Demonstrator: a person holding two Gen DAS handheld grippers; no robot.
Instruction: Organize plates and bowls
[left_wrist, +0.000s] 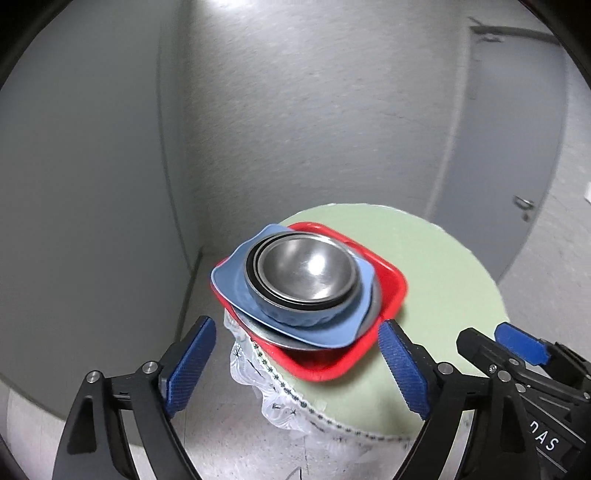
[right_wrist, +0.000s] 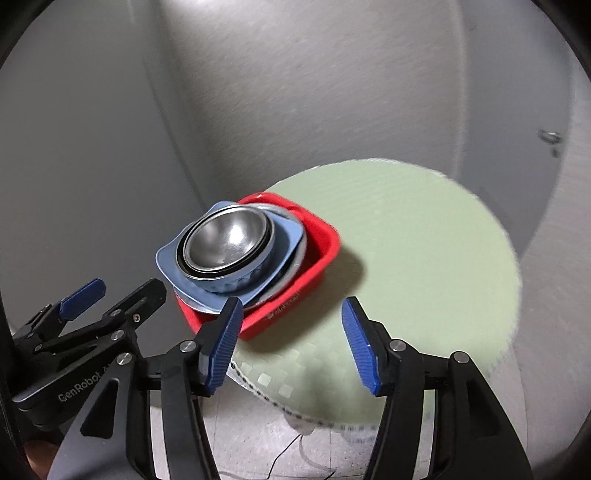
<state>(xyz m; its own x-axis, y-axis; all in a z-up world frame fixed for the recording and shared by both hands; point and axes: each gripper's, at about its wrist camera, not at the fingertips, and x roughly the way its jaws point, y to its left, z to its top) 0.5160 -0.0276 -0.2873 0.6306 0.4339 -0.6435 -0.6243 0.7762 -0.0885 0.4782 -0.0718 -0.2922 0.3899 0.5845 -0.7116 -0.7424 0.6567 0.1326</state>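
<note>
A red square tray sits on the left part of a round pale-green table. In it lies a metal plate, then a blue square plate, a blue bowl, and nested steel bowls on top. My left gripper is open, back from the stack, nothing between its blue pads. My right gripper is open too, empty, near the tray's front corner. Each view shows the other gripper at its edge.
A lace-trimmed cloth hangs over the table's near edge. Grey walls meet in a corner behind the table. A grey door with a handle stands at the right. Pale floor shows below.
</note>
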